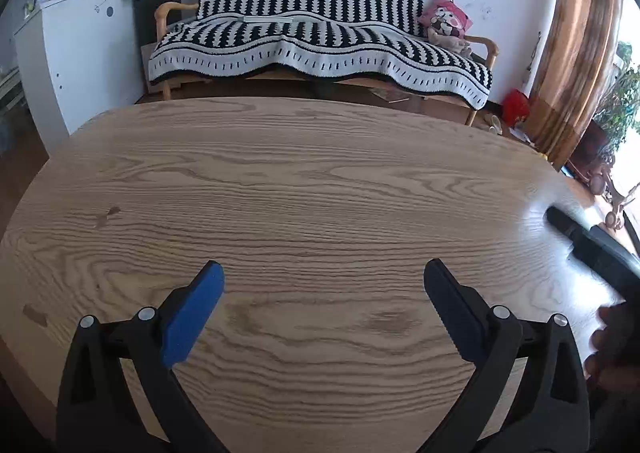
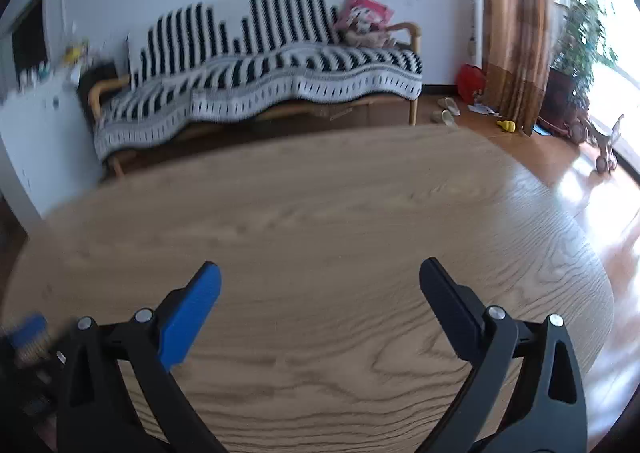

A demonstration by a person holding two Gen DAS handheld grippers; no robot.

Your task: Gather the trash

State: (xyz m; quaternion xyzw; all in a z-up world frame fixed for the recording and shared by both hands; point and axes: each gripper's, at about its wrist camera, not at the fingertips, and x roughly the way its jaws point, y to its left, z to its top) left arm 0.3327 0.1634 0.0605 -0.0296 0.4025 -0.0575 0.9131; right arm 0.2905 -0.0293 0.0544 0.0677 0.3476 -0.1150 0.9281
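Note:
My left gripper (image 1: 324, 273) is open and empty, held over the wooden table (image 1: 304, 189). My right gripper (image 2: 320, 273) is open and empty over the same table (image 2: 320, 205); that view is blurred by motion. The right gripper's black finger (image 1: 576, 233) and the hand holding it show at the right edge of the left wrist view. The left gripper's blue pad (image 2: 26, 327) shows blurred at the left edge of the right wrist view. No trash shows on the table in either view.
Behind the table stands a sofa with a black-and-white striped blanket (image 1: 320, 41) and a pink plush toy (image 1: 444, 19). A white cabinet (image 1: 76, 53) is at the left. A brown curtain (image 2: 512, 25), a red bag (image 2: 470, 83), slippers (image 2: 446, 109) and toys lie on the floor at the right.

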